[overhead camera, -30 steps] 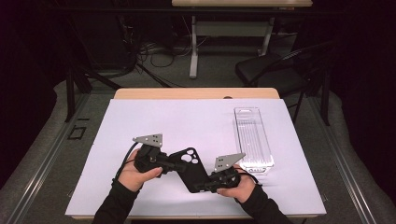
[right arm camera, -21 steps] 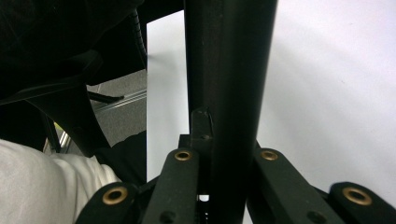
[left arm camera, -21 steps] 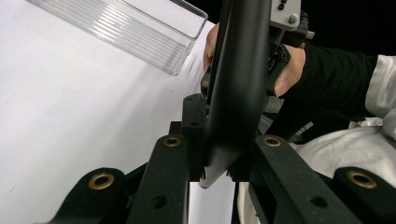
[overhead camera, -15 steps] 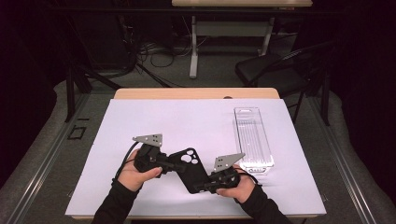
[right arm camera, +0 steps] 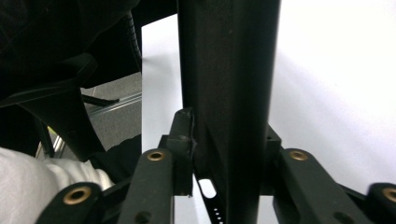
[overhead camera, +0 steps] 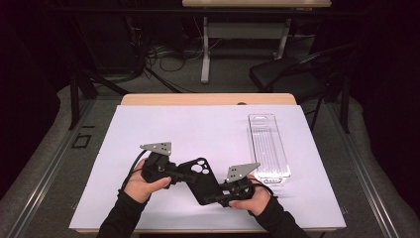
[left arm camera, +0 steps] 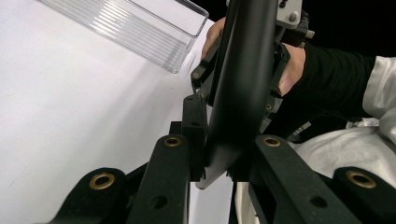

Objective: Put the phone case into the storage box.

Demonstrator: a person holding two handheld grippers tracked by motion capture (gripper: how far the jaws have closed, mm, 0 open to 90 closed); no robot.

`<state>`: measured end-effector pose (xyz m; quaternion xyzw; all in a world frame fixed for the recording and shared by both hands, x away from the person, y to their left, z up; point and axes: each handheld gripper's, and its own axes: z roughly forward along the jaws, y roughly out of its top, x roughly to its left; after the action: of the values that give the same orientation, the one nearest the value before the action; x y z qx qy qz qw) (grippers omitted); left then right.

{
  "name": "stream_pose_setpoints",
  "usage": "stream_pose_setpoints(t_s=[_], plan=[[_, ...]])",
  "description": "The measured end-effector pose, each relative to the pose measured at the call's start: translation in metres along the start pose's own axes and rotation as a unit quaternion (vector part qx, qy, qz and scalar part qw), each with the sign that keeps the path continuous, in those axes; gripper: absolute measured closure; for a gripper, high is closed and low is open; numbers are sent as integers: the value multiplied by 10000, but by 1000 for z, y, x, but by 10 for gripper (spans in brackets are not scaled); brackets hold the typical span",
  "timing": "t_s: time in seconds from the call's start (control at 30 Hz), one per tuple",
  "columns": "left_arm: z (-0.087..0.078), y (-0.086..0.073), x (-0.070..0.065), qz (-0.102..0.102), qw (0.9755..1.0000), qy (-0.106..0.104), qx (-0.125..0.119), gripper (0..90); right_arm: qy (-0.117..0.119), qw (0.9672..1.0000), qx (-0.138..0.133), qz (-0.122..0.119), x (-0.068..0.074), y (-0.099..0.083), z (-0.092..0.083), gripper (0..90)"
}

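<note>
A black phone case (overhead camera: 200, 181) with camera cut-outs hangs just above the white table, held between both grippers. My left gripper (overhead camera: 181, 171) is shut on its upper-left end; in the left gripper view both pads press on the case's edge (left arm camera: 238, 84). My right gripper (overhead camera: 220, 193) is at the case's lower-right end. Its jaws have just been opening. In the right gripper view the case (right arm camera: 229, 93) stands between them, and a thin gap shows at the left pad (right arm camera: 184, 140). A hand holds each gripper.
A long clear plastic tray (overhead camera: 267, 146) lies on the right side of the white table top (overhead camera: 198, 129), close beyond the right hand. A black chair (overhead camera: 292, 74) and cables sit on the floor past the table's far edge.
</note>
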<state>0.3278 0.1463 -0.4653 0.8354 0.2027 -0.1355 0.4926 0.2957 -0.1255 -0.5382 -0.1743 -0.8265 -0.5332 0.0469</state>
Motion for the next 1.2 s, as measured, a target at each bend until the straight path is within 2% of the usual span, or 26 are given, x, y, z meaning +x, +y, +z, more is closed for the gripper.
stream_pose_setpoints(t_s=[0.1, 0.2, 0.37, 0.4, 0.6, 0.7, 0.93, 1.07, 1.2], plan=[[-1, 0, 0, -9, 10000, 29, -6, 816, -36, 10000, -39, -42, 0, 1, -1, 623], [-3, -1, 1, -38, 10000, 38, -24, 816, -187, 9996, -170, -81, -1, 2, -4, 567], [-7, -1, 1, -73, 9999, 148, -33, 816, -316, 9989, -289, -180, -2, 4, -9, 542], [-8, -1, 1, -67, 9998, 182, -40, 816, -416, 9982, -302, -300, -1, 6, -11, 535], [-13, 0, -1, -82, 9996, 274, -59, 816, -591, 9956, -479, -538, 1, 13, -18, 499], [-14, 0, -1, -65, 9994, 320, -62, 816, -643, 9951, -514, -539, 2, 15, -19, 474], [-17, 1, -3, -60, 9989, 466, -19, 816, -626, 9962, -418, -447, 4, 18, -22, 456], [-18, 2, -4, -46, 9985, 542, 17, 816, -776, 9952, -309, -514, 6, 21, -24, 415], [-19, 3, -7, -19, 9981, 618, 35, 816, -882, 9947, -229, -472, 5, 23, -26, 381]])
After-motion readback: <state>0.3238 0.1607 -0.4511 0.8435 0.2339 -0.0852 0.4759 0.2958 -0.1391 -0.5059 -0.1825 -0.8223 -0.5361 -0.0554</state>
